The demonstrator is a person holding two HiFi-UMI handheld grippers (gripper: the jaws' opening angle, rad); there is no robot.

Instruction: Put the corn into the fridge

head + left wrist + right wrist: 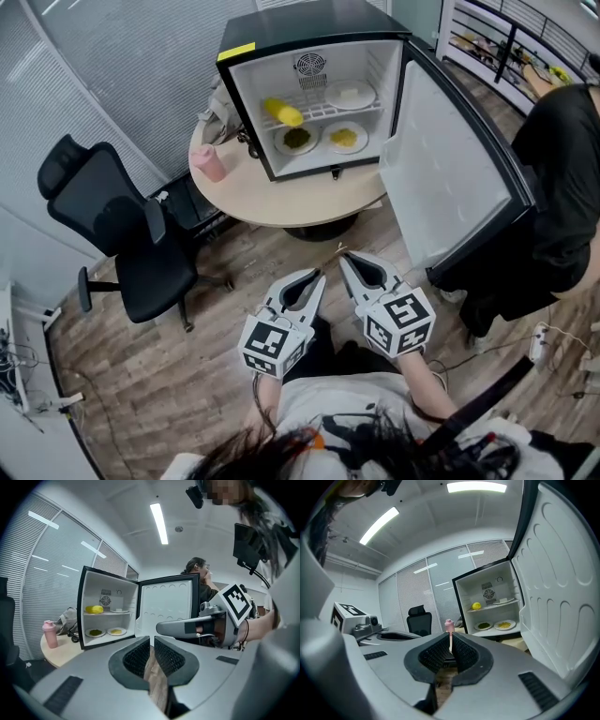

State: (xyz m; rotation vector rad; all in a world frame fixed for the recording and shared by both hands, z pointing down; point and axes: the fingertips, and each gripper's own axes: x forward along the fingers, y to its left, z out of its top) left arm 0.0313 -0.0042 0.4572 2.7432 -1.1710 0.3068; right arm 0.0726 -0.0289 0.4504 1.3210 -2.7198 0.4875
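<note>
The yellow corn (pixel 283 112) lies on the upper wire shelf of the small black fridge (pixel 281 33), which stands on a round table with its door (pixel 450 169) swung wide to the right. The corn (pixel 94 609) shows in the left gripper view and, small, the corn (pixel 476 606) in the right gripper view. My left gripper (pixel 317 276) and right gripper (pixel 345 260) hang side by side over the wood floor, well short of the table. Both are shut with nothing in them, as the left gripper (pixel 152 641) and right gripper (pixel 450 637) show up close.
A white plate (pixel 351 94) shares the upper shelf; two plates of food (pixel 297 140) (pixel 344 138) sit below. A pink bottle (pixel 210 162) stands on the round table (pixel 281 202). A black office chair (pixel 112 225) is at left, a person in black (pixel 562 187) behind the door.
</note>
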